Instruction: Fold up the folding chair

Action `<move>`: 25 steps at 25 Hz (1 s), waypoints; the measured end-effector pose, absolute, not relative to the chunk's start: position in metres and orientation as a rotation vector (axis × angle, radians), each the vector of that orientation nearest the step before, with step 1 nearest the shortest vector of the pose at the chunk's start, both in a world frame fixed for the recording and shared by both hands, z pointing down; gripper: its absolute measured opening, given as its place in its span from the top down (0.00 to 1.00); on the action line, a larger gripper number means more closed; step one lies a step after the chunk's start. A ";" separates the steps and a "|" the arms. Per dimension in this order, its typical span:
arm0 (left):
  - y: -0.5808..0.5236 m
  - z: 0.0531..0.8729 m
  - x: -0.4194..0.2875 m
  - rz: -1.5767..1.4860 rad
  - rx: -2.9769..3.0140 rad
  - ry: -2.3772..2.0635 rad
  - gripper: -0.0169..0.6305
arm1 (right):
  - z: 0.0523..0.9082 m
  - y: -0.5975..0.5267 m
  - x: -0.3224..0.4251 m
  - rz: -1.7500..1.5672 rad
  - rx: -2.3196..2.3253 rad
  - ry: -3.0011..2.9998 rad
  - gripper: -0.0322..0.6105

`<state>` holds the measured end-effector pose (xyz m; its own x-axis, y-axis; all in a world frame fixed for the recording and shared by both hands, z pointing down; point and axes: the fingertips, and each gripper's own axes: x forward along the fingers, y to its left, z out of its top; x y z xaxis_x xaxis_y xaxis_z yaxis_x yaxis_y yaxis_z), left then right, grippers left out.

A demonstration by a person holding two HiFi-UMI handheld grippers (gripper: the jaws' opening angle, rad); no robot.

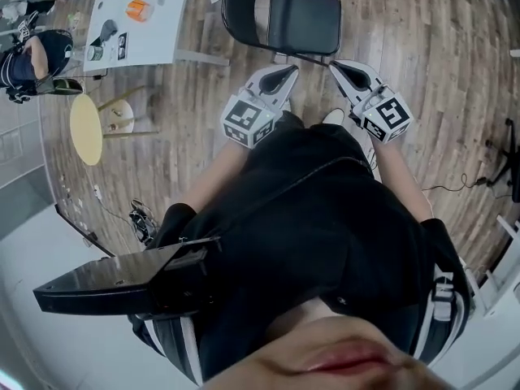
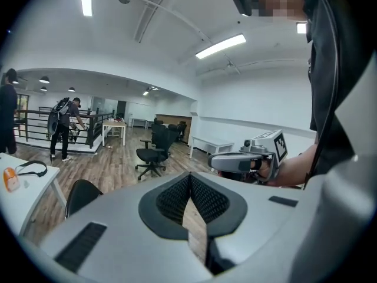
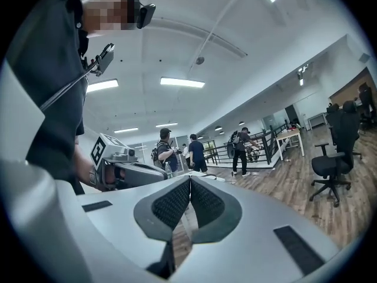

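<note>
While the folding chair (image 1: 305, 21) stands unfolded on the wooden floor (image 1: 439, 47), just beside the white table (image 1: 162, 31), the head view shows the left gripper (image 1: 284, 73) and right gripper (image 1: 341, 67) held close to the seat's front edge, one toward each front corner. This is presumably a two-handed approach; contact cannot be told. Left gripper view: jaws pressed together on nothing. A dark rounded back (image 2: 81, 196), likely the chair's, sits low at left beside the table edge. Right gripper view: jaws likewise closed and empty, and the chair does not appear. Folding is judged not yet begun.
</note>
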<state>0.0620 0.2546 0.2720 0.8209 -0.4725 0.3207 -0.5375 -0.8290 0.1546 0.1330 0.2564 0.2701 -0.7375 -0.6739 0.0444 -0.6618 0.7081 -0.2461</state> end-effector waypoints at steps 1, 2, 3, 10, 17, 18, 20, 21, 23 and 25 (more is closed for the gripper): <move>0.253 0.272 0.062 0.401 2.768 -0.781 0.97 | 0.271 0.255 0.133 -0.388 -1.119 2.852 0.93; 0.251 0.272 0.062 0.403 2.770 -0.781 0.96 | 0.272 0.254 0.132 -0.393 -1.122 2.848 0.93; 0.249 0.272 0.061 0.404 2.773 -0.779 0.96 | 0.274 0.252 0.131 -0.397 -1.126 2.846 0.93; 0.224 0.282 0.047 0.393 2.799 -0.710 0.96 | 0.277 0.225 0.111 -0.415 -1.185 2.843 0.93; 0.168 0.302 0.017 0.360 2.795 -0.589 0.96 | 0.285 0.168 0.069 -0.446 -1.251 2.864 0.93; 0.158 0.305 0.010 0.357 2.791 -0.577 0.96 | 0.286 0.158 0.062 -0.449 -1.263 2.866 0.93; 0.137 0.312 -0.006 0.350 2.780 -0.558 0.96 | 0.289 0.140 0.048 -0.454 -1.287 2.879 0.93; 0.128 0.314 -0.014 0.346 2.775 -0.550 0.96 | 0.290 0.132 0.041 -0.457 -1.296 2.887 0.93; 0.110 0.317 -0.031 0.342 2.773 -0.534 0.96 | 0.293 0.115 0.028 -0.470 -1.319 2.894 0.93; 0.092 0.318 -0.046 0.339 2.782 -0.527 0.96 | 0.297 0.100 0.018 -0.485 -1.345 2.894 0.93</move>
